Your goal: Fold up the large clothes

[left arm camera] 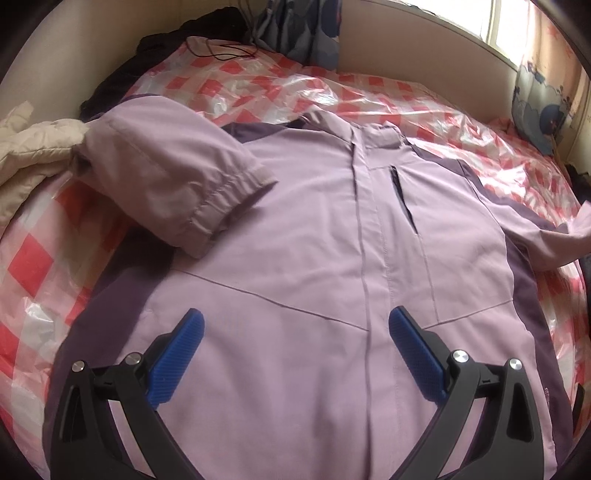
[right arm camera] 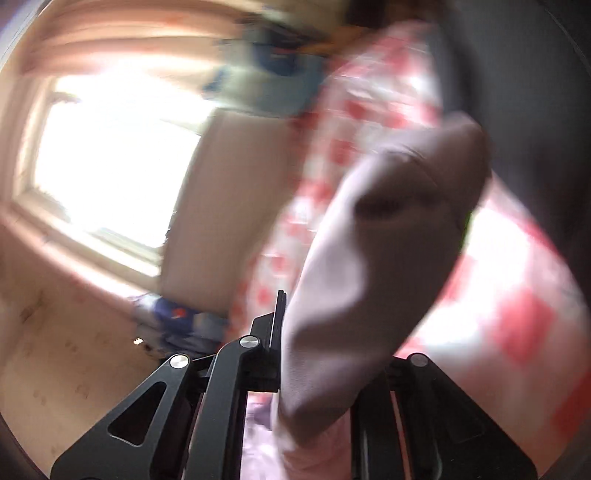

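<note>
A lilac jacket with dark purple side panels lies front-up on the bed. Its left sleeve is folded in over the chest. My left gripper is open and empty, hovering over the jacket's lower front. In the blurred right wrist view my right gripper is shut on the jacket's other sleeve, which is lifted off the bed. That sleeve's end shows at the right edge of the left wrist view.
The bed is covered by a red-and-white checked plastic sheet. A cream quilted coat and dark clothes lie at the far left. A window and patterned curtains stand behind.
</note>
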Available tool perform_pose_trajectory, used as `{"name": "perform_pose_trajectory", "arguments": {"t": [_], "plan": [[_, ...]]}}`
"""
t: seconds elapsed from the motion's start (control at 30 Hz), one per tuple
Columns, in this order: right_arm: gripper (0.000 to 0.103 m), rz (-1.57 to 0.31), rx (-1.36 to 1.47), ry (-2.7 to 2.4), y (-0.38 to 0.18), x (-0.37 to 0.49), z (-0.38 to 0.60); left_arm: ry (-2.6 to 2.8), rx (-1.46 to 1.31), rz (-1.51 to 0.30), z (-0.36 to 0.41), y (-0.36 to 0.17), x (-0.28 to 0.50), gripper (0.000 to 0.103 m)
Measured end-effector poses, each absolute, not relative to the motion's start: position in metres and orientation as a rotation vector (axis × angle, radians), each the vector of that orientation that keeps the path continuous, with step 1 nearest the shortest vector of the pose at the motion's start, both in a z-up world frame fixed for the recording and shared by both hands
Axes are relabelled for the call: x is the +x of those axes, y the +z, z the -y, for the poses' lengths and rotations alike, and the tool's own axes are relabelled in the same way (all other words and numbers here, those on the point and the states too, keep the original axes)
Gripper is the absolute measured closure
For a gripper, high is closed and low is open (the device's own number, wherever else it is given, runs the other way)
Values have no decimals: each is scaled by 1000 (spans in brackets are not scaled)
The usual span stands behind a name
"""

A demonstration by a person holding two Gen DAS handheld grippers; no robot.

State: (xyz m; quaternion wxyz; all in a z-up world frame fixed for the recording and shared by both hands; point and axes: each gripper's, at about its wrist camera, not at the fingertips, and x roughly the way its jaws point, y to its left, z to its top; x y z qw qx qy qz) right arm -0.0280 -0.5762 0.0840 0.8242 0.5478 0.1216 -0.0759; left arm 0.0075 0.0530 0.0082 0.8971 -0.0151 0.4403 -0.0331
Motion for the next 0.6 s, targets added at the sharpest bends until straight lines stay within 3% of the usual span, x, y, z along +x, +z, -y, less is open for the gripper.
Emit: {"name": "perform_pose_trajectory", "arguments": {"t": [0.17,0.37,0.47,0.6], "plan": [[91,-203,952,68,188,25,483,-17,-76,-904,-101,13,0,7],[91,-243,773,318,259,98,312,7,-153,-883,-155,26,-14,7],[91,-316,683,414,253,133,211,8,-189,-869,-176,33,-21,7],[91,-478,600,502,185,175,93,9,-253,-864,-203,40,-25,7]]}}
